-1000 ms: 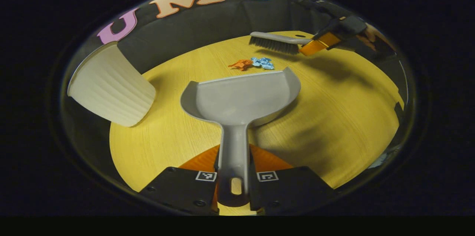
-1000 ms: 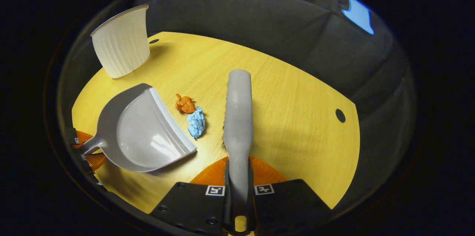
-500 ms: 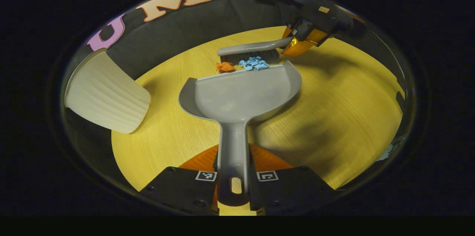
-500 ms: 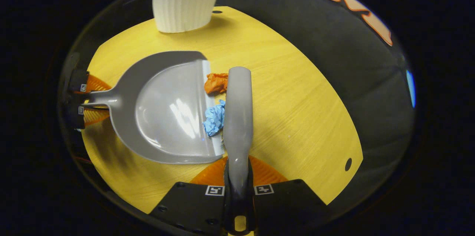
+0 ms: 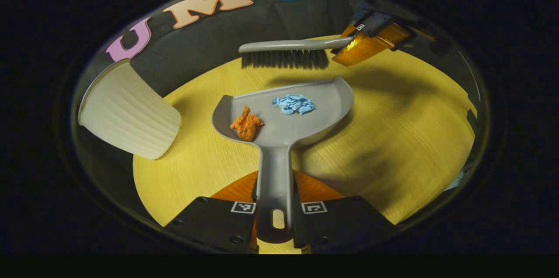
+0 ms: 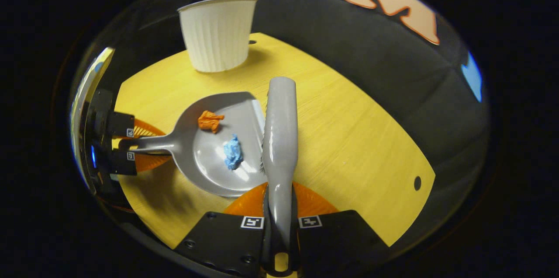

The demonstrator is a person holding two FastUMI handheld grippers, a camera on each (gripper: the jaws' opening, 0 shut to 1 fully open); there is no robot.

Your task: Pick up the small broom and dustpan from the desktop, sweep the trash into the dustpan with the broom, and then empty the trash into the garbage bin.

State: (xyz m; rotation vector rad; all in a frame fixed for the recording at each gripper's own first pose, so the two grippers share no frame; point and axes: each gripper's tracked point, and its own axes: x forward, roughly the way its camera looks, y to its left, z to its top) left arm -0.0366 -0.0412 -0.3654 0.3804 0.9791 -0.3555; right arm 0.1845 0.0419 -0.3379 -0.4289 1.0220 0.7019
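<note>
A grey dustpan rests on the yellow desktop, its handle clamped in my left gripper, which is shut on it. Inside the pan lie an orange paper wad and a blue paper wad. My right gripper is shut on the handle of the grey broom. In the left gripper view the broom hovers, bristles down, just beyond the pan's open lip, held by the right gripper.
A white ribbed garbage bin stands on the desktop, left of the dustpan in the left gripper view. The booth's black cloth wall rises behind the table edge. A small hole marks the desktop near its right edge.
The broom swept both paper wads over the lip into the dustpan, then lifted off the desktop. The dustpan stayed nearly still in the left gripper.
</note>
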